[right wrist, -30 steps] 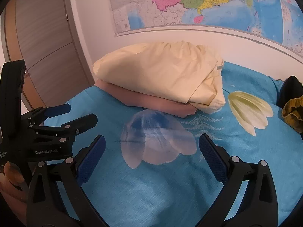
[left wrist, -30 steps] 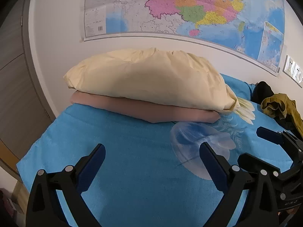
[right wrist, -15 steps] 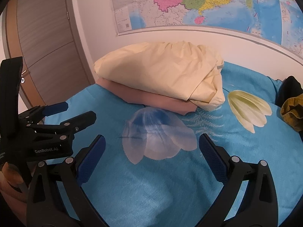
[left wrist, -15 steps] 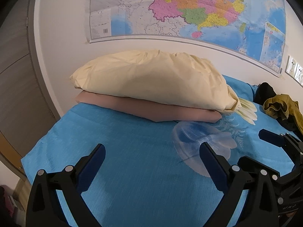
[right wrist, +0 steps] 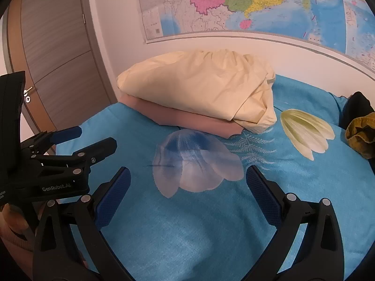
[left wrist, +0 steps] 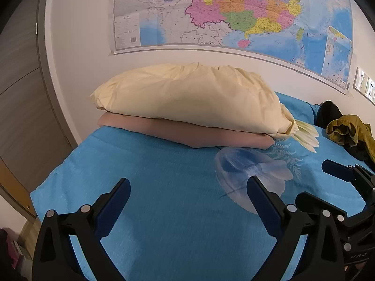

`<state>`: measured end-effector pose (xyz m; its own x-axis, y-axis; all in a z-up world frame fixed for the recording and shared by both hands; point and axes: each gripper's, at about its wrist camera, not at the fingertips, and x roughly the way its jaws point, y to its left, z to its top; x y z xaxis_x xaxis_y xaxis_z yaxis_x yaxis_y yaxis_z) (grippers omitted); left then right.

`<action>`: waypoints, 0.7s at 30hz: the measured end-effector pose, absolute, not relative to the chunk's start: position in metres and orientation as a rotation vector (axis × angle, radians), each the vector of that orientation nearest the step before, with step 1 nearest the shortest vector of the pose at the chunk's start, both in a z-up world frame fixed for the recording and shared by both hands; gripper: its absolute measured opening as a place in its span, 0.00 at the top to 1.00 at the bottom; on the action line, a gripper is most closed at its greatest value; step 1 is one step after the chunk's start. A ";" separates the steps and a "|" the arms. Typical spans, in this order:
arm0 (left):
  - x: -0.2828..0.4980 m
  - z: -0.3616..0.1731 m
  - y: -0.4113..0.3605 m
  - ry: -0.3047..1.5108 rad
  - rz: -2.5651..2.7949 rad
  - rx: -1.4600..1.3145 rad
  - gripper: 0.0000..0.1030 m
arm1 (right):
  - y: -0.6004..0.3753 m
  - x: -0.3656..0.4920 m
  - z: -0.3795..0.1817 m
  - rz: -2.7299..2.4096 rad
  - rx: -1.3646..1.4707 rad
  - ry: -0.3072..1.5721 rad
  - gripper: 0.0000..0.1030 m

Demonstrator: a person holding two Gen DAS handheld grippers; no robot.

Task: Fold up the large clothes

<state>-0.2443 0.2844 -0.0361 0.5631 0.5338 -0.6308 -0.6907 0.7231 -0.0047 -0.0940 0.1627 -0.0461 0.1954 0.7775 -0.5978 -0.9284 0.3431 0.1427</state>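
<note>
Left tool (left wrist: 188, 188): jaws spread wide, nothing between them, held above the blue bed cover (left wrist: 164, 187). Right tool (right wrist: 187, 178): jaws likewise wide apart and empty, over the same cover, just short of the printed pale flower (right wrist: 194, 164).

The left tool also shows at the left edge of the right wrist view, side on, jaws parted. The right tool shows at the right edge of the left wrist view.

Clothes to fold: an olive-yellow garment (left wrist: 349, 132) lies crumpled at the far right of the bed, resting against a black garment (left wrist: 329, 112). Both are well apart from either tool. In the right wrist view they sit at the right edge, partly cut off.

Near the wall: a cream pillow (left wrist: 192, 98) stacked on a folded pink blanket (left wrist: 187, 134). A second printed flower, pale yellow (right wrist: 304, 128), lies between the pillow stack and the garments.

Wall map (left wrist: 234, 16) above the bed. Wooden door (right wrist: 54, 51) to the left. No containers visible.
</note>
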 end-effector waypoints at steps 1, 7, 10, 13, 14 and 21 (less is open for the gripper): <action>-0.245 -0.036 0.284 0.647 0.731 -0.264 0.07 | 0.162 -0.094 -0.046 1.216 -0.273 0.651 0.06; -0.247 -0.036 0.281 0.648 0.733 -0.262 0.07 | 0.161 -0.095 -0.046 1.215 -0.268 0.649 0.06; -0.248 -0.036 0.279 0.647 0.731 -0.259 0.07 | 0.159 -0.096 -0.047 1.214 -0.267 0.649 0.06; -0.249 -0.036 0.279 0.650 0.728 -0.261 0.07 | 0.159 -0.096 -0.047 1.216 -0.265 0.649 0.06; -0.249 -0.037 0.278 0.650 0.730 -0.261 0.07 | 0.158 -0.096 -0.047 1.214 -0.264 0.649 0.06; -0.247 -0.036 0.275 0.655 0.728 -0.257 0.07 | 0.156 -0.098 -0.045 1.209 -0.258 0.645 0.06</action>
